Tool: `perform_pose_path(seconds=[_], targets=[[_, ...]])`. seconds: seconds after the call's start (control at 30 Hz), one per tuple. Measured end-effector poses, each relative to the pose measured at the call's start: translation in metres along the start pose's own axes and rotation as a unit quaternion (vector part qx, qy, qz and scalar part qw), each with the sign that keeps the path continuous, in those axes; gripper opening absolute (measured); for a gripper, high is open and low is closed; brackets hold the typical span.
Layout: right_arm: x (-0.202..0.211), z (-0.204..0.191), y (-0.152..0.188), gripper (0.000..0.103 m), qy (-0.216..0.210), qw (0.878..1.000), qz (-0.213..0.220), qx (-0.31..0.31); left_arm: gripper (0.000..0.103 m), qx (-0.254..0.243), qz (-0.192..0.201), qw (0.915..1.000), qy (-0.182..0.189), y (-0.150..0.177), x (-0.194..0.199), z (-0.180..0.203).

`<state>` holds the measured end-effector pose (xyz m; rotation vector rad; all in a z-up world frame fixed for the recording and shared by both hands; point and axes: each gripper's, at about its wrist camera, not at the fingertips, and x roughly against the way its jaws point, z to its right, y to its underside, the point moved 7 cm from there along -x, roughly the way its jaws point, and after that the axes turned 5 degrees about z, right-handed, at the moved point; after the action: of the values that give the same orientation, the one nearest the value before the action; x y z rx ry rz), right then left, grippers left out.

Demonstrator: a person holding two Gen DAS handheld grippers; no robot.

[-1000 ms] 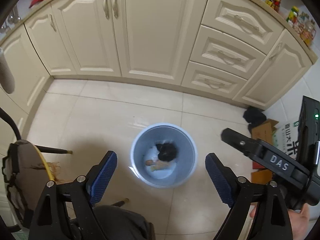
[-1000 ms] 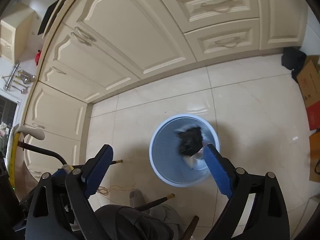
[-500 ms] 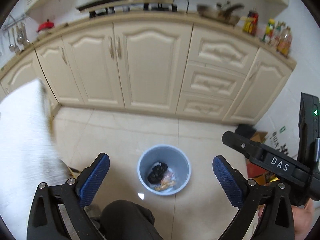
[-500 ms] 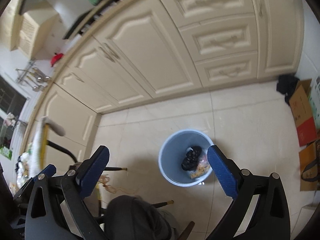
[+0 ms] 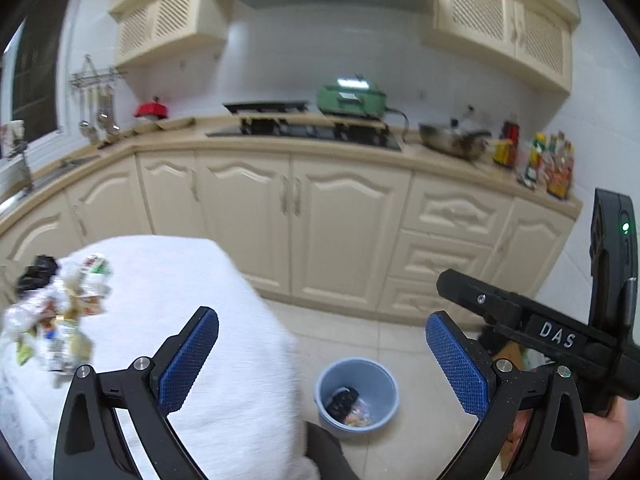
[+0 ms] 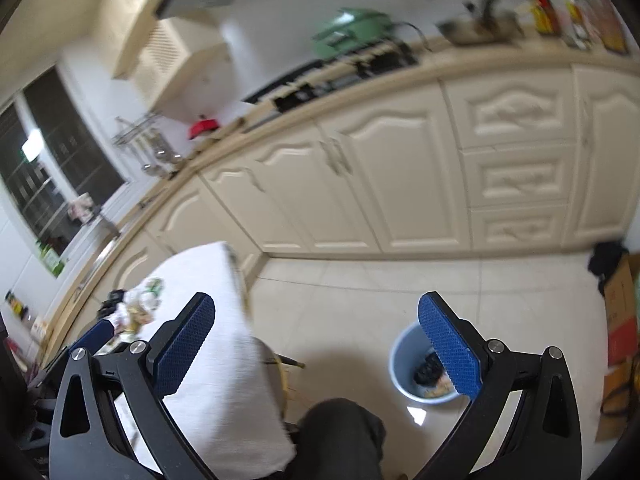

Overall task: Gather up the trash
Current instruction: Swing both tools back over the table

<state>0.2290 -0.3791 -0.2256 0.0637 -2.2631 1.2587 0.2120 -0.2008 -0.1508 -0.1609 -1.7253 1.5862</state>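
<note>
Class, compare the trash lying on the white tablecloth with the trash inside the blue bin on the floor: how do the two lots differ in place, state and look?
The trash on the tablecloth lies spread out loose at table height; the trash in the bin sits low on the floor, held in by the blue bin. The table pile is mostly pale wrappers with one black piece at its far edge; the binned lot is mostly a black lump with a few wrappers. Both mix black and coloured scraps.

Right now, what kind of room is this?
A home kitchen, most likely: cream cabinets under a counter, a gas stove with a hood above, and a wok beside sauce bottles.
</note>
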Motion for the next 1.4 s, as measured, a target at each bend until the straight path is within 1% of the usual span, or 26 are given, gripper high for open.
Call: perform_pose_path(seconds=[0.13,0.27,0.4,0.57,0.67,0.73,0.87,1.0,1.1,1.17,1.27,1.33,1.4], targets=[[0.008,-0.046,-0.002,0.103,-0.030,0.999,0.007,0.027,0.102,0.022,0.032,0.9988,-0.030,0.010,0.058,-0.027],[0.016,-0.090,-0.001,0.103,-0.057,0.997,0.014,0.056,0.102,0.056,0.065,0.9941,-0.066,0.019,0.113,-0.053],[0.026,-0.130,0.001,0.103,-0.082,0.992,0.027,0.091,0.102,0.078,0.090,0.9887,-0.091,0.034,0.156,-0.065],[0.036,-0.173,0.006,0.103,-0.107,0.985,0.039,0.127,0.102,0.087,0.109,0.9814,-0.132,0.048,0.197,-0.067],[0.041,-0.197,0.012,0.103,-0.124,0.980,0.042,0.151,0.102,0.094,0.122,0.9751,-0.159,0.056,0.220,-0.069],[0.041,-0.209,0.017,0.103,-0.130,0.976,0.041,0.167,0.102,0.101,0.124,0.9712,-0.176,0.064,0.233,-0.069],[0.037,-0.228,0.030,0.103,-0.140,0.970,0.036,0.196,0.102,0.118,0.117,0.9631,-0.212,0.077,0.245,-0.078],[0.025,-0.242,0.042,0.103,-0.148,0.965,0.023,0.215,0.102,0.133,0.108,0.9566,-0.236,0.086,0.249,-0.088],[0.014,-0.254,0.052,0.103,-0.153,0.961,0.011,0.229,0.102,0.142,0.104,0.9537,-0.244,0.084,0.244,-0.095],[0.001,-0.263,0.061,0.103,-0.159,0.958,-0.003,0.240,0.102,0.148,0.101,0.9510,-0.251,0.085,0.239,-0.104],[-0.025,-0.278,0.078,0.103,-0.165,0.951,-0.027,0.259,0.102,0.153,0.092,0.9474,-0.265,0.089,0.232,-0.127],[-0.047,-0.288,0.091,0.103,-0.167,0.947,-0.049,0.268,0.102,0.156,0.079,0.9452,-0.276,0.091,0.216,-0.142],[-0.066,-0.296,0.102,0.103,-0.169,0.946,-0.068,0.269,0.102,0.161,0.065,0.9436,-0.282,0.095,0.203,-0.166]])
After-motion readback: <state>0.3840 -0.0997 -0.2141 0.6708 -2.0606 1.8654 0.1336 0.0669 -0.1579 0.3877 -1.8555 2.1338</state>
